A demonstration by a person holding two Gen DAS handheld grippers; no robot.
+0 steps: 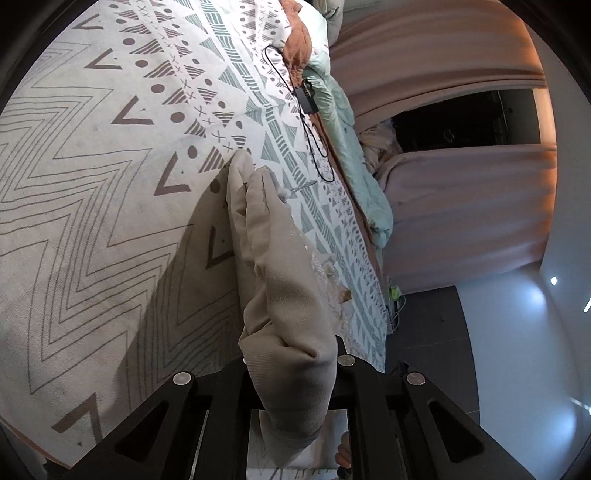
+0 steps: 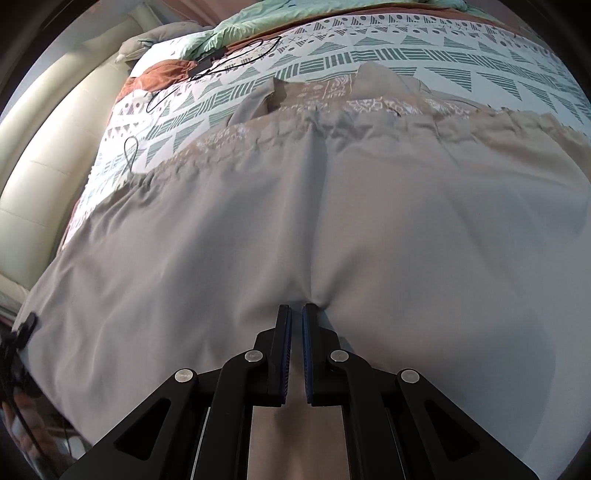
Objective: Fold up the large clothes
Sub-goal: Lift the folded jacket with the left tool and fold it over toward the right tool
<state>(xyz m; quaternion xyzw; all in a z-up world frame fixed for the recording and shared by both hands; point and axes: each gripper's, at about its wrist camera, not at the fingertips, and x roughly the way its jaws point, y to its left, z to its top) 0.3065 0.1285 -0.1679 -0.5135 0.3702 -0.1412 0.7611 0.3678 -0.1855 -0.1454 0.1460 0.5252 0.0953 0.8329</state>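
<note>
Trousers [image 2: 369, 221] in a grey-beige cloth are what you are folding, and they lie across the patterned bedspread [image 1: 92, 166] of the bed, waistband [image 2: 295, 125] toward the far side where the mint quilt [image 2: 266, 18] is bunched.

Nearest you, your left gripper [image 1: 295, 373] is clenched on a thick bunched fold of the same cloth [image 1: 273, 258], which rises out of the jaws and trails away over the bedspread; the fingertips are buried in it. Your right gripper [image 2: 296, 314] has its blue-padded fingers [image 2: 284, 354] drawn almost together, tips pressed into a pucker at the seam where the legs meet. Cloth seems pinched at the tips, though I cannot tell for sure.

You appear to be mid-fold, with one part lifted and the seat still spread flat. The next move likely calls for carrying the left-hand bunch over the flat body and keeping the right point as an anchor so the panel does not drag.

Farther off, a black cable and small box [image 1: 308, 98] lie near the bed's far edge; keep the cloth off them.
</note>
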